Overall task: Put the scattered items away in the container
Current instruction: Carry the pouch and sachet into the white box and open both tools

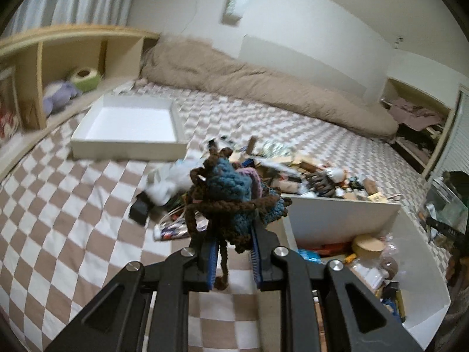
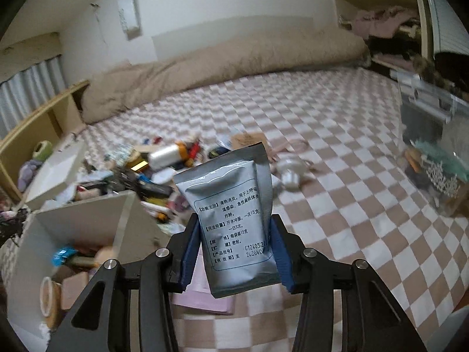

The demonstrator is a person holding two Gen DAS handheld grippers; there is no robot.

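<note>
1. Upper left of the left wrist view: a shallow white tray (image 1: 129,135) lies on the checkered bedspread (image 1: 73,199).
2. Centre: the left gripper (image 1: 233,252) pinches a crocheted blue-and-brown toy (image 1: 231,193), jaws narrow around it.
3. Lower right: the white container (image 1: 346,220), partly filled, with scattered clutter (image 1: 307,176) behind it.
4. In the right wrist view, the same container (image 2: 88,234) sits lower left.
5. Centre: the right gripper (image 2: 236,261) clamps a grey printed sachet (image 2: 231,220), held upright.
</note>
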